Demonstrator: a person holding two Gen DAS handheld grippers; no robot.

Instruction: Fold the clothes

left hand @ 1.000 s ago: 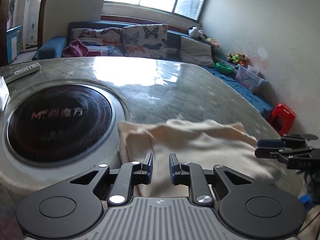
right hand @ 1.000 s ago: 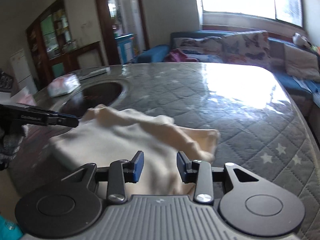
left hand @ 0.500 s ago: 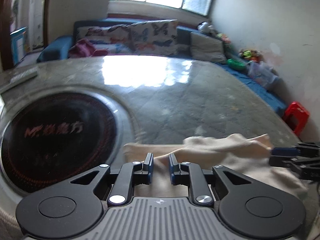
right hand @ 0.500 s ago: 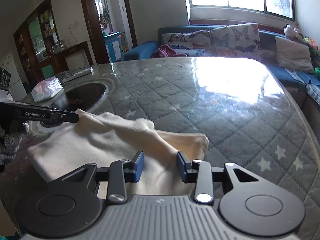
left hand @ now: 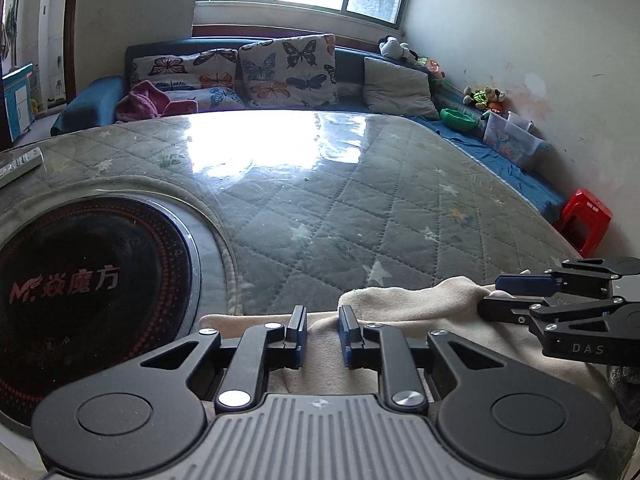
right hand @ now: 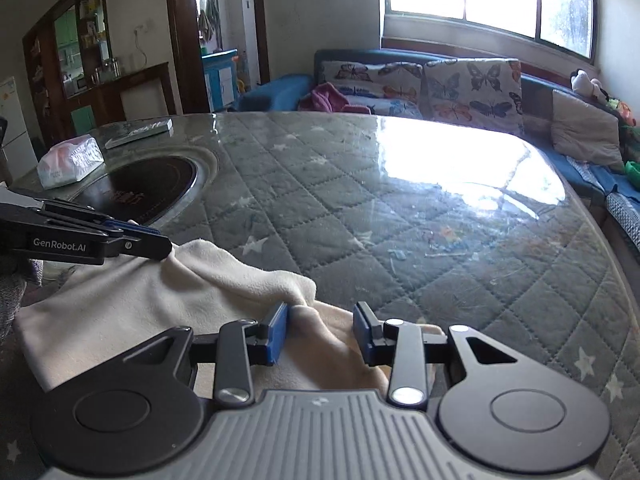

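A cream fleece garment (left hand: pixel 404 312) lies at the near edge of the quilted table; it also shows in the right wrist view (right hand: pixel 132 300). My left gripper (left hand: pixel 322 330) has its jaws a small gap apart with a fold of the cloth between them. In the right wrist view the left gripper (right hand: pixel 164 246) looks pinched on the garment's far corner. My right gripper (right hand: pixel 320 330) is open, jaws wide, with a cloth edge lying between them. In the left wrist view the right gripper (left hand: pixel 490 294) has its fingers astride the cloth's right end.
A round black induction hob (left hand: pixel 80 292) is set in the table at the left. A remote (right hand: pixel 140 133) and a tissue pack (right hand: pixel 70 162) lie beyond it. A sofa with butterfly cushions (left hand: pixel 288 68) stands behind the table. A red stool (left hand: pixel 586 220) stands at the right.
Both grippers have pulled back toward the near table edge, dragging the far part of the garment over itself. More bare table shows beyond the cloth.
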